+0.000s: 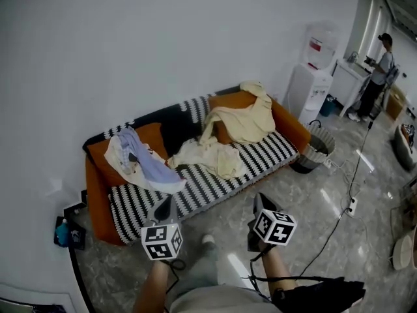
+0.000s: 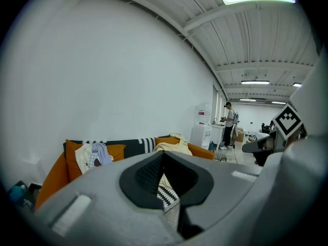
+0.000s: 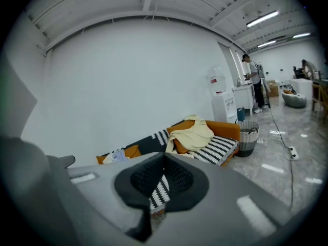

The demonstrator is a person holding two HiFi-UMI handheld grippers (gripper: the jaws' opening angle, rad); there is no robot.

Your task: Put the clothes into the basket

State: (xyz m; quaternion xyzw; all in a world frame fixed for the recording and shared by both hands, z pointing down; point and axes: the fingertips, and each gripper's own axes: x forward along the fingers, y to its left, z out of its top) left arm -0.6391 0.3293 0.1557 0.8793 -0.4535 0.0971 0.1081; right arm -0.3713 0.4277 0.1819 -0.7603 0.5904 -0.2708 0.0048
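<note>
An orange sofa (image 1: 98, 194) with a black-and-white striped cover stands against the white wall. Cream clothes (image 1: 242, 117) are draped over its right backrest and spill onto the seat. A pale blue and white heap of clothes (image 1: 140, 160) lies at its left end. A round woven basket (image 1: 319, 147) stands on the floor at the sofa's right end. My left gripper (image 1: 164, 208) and right gripper (image 1: 259, 202) hover in front of the sofa, both shut and with nothing in them. In the gripper views the left gripper (image 2: 163, 155) and right gripper (image 3: 164, 158) show jaws pressed together.
A white water dispenser (image 1: 311, 77) stands right of the sofa. A person (image 1: 379, 77) stands at a desk far right. A cable and power strip (image 1: 352, 207) cross the glossy floor. A blue bottle (image 1: 62, 233) sits by the sofa's left end.
</note>
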